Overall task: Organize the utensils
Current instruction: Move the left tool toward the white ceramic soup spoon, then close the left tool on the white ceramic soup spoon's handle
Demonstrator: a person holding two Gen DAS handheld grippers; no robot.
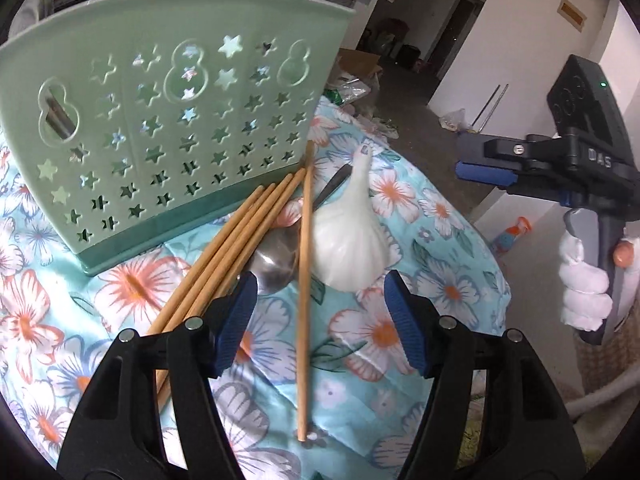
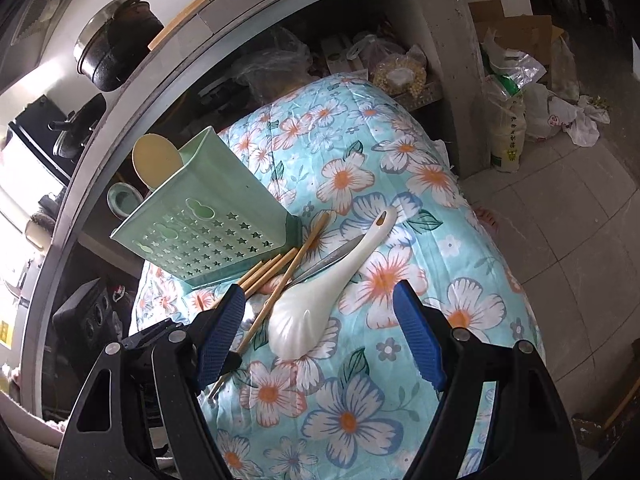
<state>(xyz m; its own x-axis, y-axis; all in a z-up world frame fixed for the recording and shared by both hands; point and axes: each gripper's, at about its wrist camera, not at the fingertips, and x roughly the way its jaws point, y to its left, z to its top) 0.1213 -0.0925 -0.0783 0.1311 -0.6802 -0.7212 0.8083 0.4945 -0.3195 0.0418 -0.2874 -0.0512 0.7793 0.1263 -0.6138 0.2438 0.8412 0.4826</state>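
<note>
— So where are the spoons and sticks?
— The white spoon [image 2: 316,300], metal spoon [image 1: 276,260] and chopsticks [image 1: 240,240] lie on the flowery cloth [image 2: 400,420], beside the green holder [image 1: 160,120].
— And the tongs?
— The left gripper [image 1: 320,320] and right gripper [image 2: 320,340] are both wide apart, holding nothing

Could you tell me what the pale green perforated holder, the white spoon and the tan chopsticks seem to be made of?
Pale green perforated holder: likely moulded plastic, matte, with cleanly cut star holes. White spoon: probably glazed ceramic, though melamine is possible; it shows a glossy sheen. Tan chopsticks: apparently bamboo or wood, dull and unvarnished.
</note>
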